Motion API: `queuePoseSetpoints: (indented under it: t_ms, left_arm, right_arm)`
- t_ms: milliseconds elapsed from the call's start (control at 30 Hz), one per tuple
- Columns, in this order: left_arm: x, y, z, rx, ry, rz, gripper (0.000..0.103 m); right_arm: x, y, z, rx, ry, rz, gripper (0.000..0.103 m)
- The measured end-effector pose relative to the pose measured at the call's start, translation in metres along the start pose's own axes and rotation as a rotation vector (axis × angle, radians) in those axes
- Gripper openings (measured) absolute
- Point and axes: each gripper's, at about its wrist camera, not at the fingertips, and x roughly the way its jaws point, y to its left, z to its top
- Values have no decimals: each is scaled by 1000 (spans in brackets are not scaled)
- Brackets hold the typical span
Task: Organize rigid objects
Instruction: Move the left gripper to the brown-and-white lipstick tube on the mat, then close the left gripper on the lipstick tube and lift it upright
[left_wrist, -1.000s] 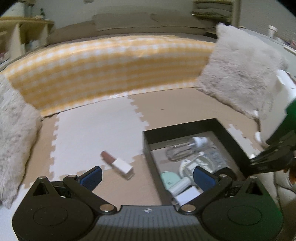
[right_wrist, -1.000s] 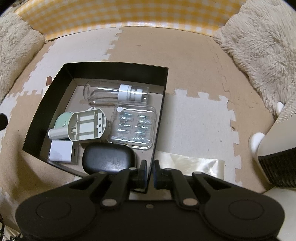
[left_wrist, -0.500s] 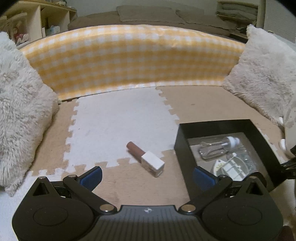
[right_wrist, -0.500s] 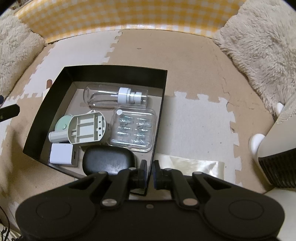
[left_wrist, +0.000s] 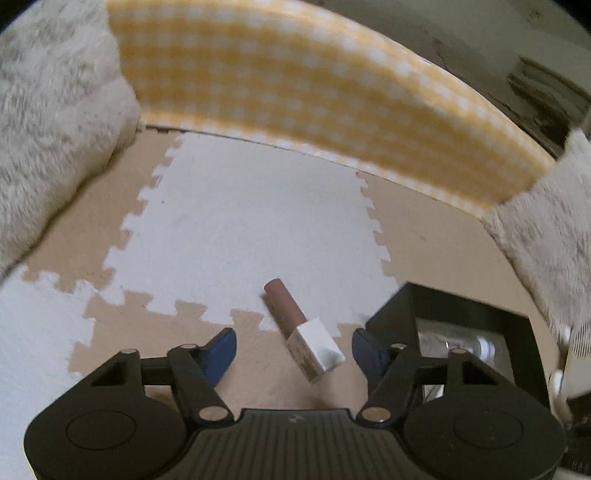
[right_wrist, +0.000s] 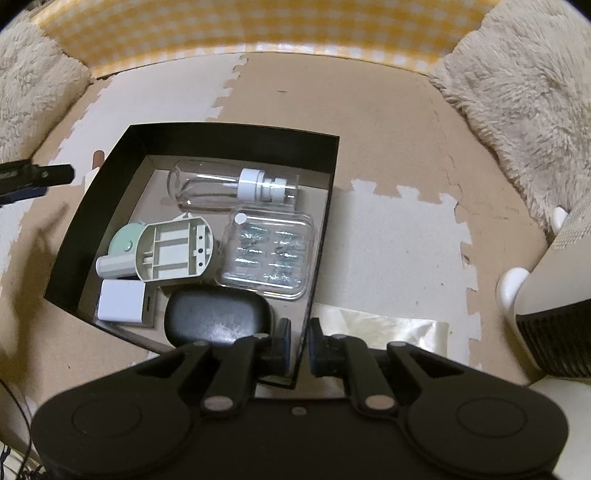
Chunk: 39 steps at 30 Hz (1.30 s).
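The left claw (left_wrist: 293, 345) is closing, with the small brown lip-gloss tube with a square white cap (left_wrist: 301, 333) lying between its blue pads (left_wrist: 221, 349) on the foam floor mat (left_wrist: 240, 229), slanted, cap end nearest the claw; the pads do not press on it yet. The tube looks light, stiff and smooth, so the round barrel may roll or slip. The flat-sided cap, or the joint just ahead of it, seems the surer place to pinch.

The right claw (right_wrist: 297, 345) is nearly closed, clamped on the near wall of the black cardboard box (right_wrist: 229, 134), steadying it. Ahead of this claw, inside the box, lie a clear pump bottle (right_wrist: 229, 186) and a clear plastic case (right_wrist: 271, 254), among other items.
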Motion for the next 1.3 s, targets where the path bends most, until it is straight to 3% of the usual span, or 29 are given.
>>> queuePoseSetpoints:
  t_ms: [200, 300, 533, 567, 600, 700, 967, 1300]
  left_arm:
    - [24, 13, 10, -162, -2, -43, 55]
    - [34, 12, 15, -179, -15, -36, 55]
    - [57, 3, 16, -67, 1, 68, 50]
    - [57, 3, 15, -52, -7, 72, 45]
    - [57, 3, 15, -36, -10, 73, 32]
    - [55, 6, 16, -57, -2, 15, 23]
    - [27, -5, 12, 13, -46, -59, 17]
    - [-7, -19, -7, 121, -75, -58, 16]
  right_arm:
    - [1, 2, 1, -8, 2, -9, 10]
    - [1, 2, 0, -8, 2, -10, 10]
    - [1, 2, 2, -9, 7, -12, 10]
    - [2, 2, 2, -8, 7, -12, 10]
    - [2, 1, 2, -9, 7, -12, 10]
    - [2, 2, 2, -13, 8, -16, 10]
    - [2, 2, 1, -16, 7, -15, 10]
    - [3, 3, -1, -19, 18, -10, 9]
